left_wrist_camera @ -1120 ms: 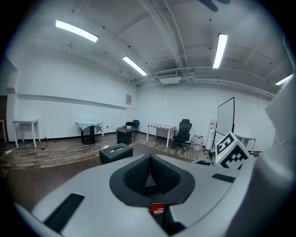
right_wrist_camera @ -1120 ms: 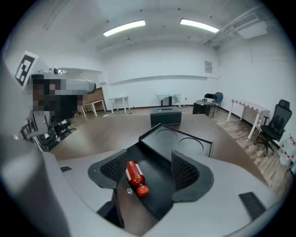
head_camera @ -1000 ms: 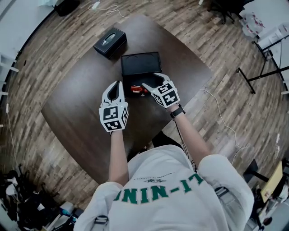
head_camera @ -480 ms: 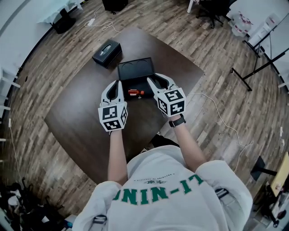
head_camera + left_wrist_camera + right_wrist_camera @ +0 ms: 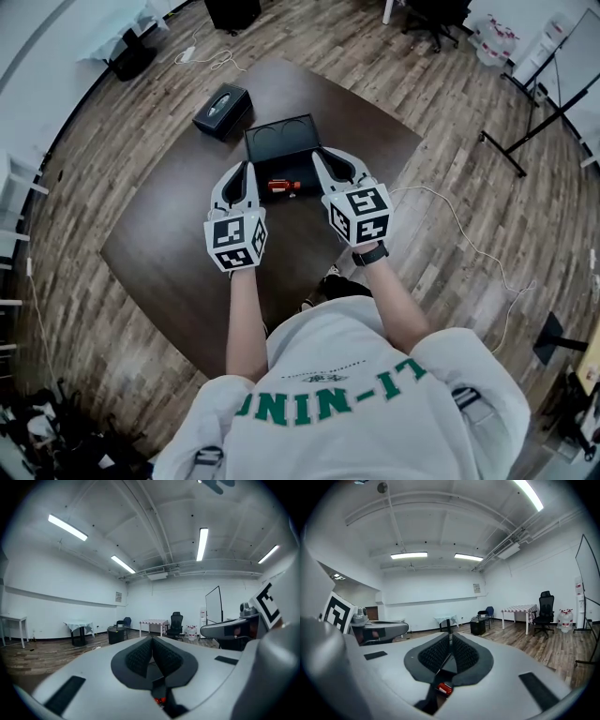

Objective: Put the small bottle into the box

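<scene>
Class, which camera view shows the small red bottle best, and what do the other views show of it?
The head view: the small bottle lies whole on the table, just short of the black box. The left gripper view catches only a red sliver of it low in frame; the right gripper view, a red end.

Strip lights (image 5: 68,527) are glowing on the white ceiling (image 5: 154,508), and white walls (image 5: 56,616) are enclosing a wood plank floor (image 5: 122,309). A black office chair (image 5: 176,623) is standing well ahead of the left gripper (image 5: 152,641).
</scene>
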`<state>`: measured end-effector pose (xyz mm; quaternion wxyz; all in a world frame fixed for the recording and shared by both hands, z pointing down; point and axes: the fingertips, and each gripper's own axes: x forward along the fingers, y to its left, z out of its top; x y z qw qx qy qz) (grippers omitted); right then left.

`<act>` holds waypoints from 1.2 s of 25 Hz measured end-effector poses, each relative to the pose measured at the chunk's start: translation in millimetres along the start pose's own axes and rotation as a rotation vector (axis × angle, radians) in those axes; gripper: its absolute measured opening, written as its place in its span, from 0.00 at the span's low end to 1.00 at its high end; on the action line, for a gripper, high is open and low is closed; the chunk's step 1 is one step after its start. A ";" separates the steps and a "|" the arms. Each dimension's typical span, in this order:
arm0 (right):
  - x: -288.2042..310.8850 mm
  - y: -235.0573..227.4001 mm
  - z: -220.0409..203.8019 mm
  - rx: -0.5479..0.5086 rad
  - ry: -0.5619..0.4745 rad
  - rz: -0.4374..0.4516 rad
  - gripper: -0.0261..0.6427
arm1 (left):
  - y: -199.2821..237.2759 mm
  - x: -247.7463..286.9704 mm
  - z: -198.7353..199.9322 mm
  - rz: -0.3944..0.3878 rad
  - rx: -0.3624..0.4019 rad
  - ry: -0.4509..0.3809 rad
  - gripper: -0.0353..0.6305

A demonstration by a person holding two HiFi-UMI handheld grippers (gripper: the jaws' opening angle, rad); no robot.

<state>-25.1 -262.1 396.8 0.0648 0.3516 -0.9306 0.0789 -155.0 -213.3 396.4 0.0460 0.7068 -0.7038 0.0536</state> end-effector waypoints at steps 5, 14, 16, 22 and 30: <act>-9.3 -0.5 5.2 -0.003 -0.011 -0.012 0.06 | -7.9 -4.9 5.2 -0.010 -0.015 -0.021 0.07; -8.5 6.8 6.8 -0.009 -0.012 -0.011 0.06 | -4.3 -8.0 6.9 -0.007 -0.013 -0.028 0.08; -7.6 8.8 5.9 -0.013 -0.007 -0.008 0.06 | -2.7 -8.4 6.1 -0.004 -0.017 -0.027 0.07; 0.8 9.7 0.0 -0.022 0.011 0.000 0.06 | 4.0 -3.2 -1.6 0.004 -0.035 -0.021 0.07; 28.9 5.4 -15.1 -0.022 0.043 0.019 0.06 | 16.9 17.6 -17.5 0.006 -0.053 0.002 0.07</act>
